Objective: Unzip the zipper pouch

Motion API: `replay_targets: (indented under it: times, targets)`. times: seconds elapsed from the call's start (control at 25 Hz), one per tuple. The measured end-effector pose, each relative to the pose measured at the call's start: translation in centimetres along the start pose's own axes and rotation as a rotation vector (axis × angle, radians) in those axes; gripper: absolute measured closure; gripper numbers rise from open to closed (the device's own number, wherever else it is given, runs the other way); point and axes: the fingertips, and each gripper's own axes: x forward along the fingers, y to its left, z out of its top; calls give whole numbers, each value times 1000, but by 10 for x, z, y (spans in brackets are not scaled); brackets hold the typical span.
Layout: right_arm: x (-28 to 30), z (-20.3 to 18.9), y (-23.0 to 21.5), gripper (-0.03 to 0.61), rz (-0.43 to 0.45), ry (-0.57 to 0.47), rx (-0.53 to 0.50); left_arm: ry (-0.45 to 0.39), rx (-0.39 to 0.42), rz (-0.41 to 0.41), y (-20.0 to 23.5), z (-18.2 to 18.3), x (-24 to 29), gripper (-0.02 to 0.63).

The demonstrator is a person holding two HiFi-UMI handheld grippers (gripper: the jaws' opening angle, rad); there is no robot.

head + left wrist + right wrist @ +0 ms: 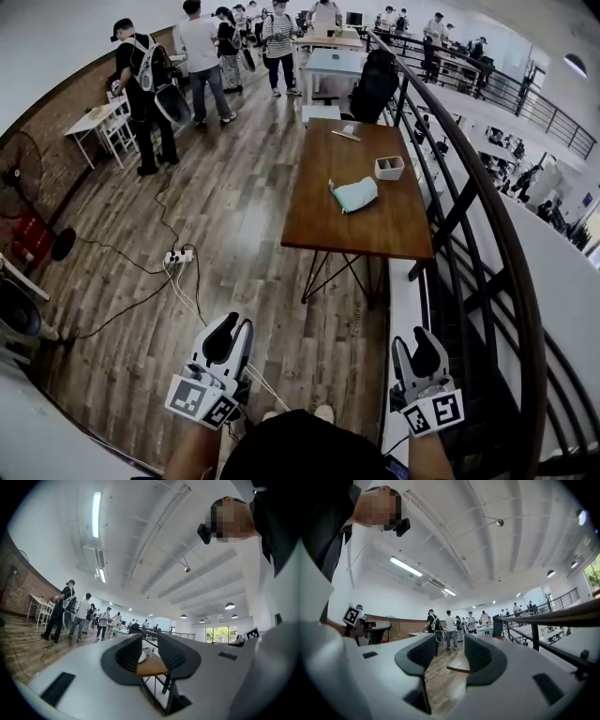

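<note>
Both grippers empty, jaws apart, held well short of the table.
Left gripper (230, 328) shows a narrow gap between its jaws, and right gripper (427, 342) a wider one. Nothing is gripped in either; only the distant room shows through. Ahead stands a wooden table (361, 230) beside a dark railing (487, 216). On the table lies the pale blue zipper pouch (355, 194), with a small white box (389, 168) just beyond it. People stand further back.

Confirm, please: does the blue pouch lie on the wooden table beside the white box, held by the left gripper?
Not held: the head view shows the pouch lying free on the table beside the white box; the left gripper is open, empty, well short of it.
</note>
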Motion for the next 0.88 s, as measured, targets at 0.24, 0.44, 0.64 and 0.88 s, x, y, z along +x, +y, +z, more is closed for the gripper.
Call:
replay_targets:
  times: [0.24,0.44,0.64,0.88]
  targets:
    - [-3,7,-16,267,49,-22,51,-2,-10,15,-22,-6,14,436]
    - [-14,11,-38,265,55,-35,70,18,6,18,-46,-16,26,425]
    - [-25,7,-62,265,45,-25,73,36,26,18,-69,-25,32,402]
    - [-24,1,-80,266,16,-20,102,67,28,13,-71,-33,41,382]
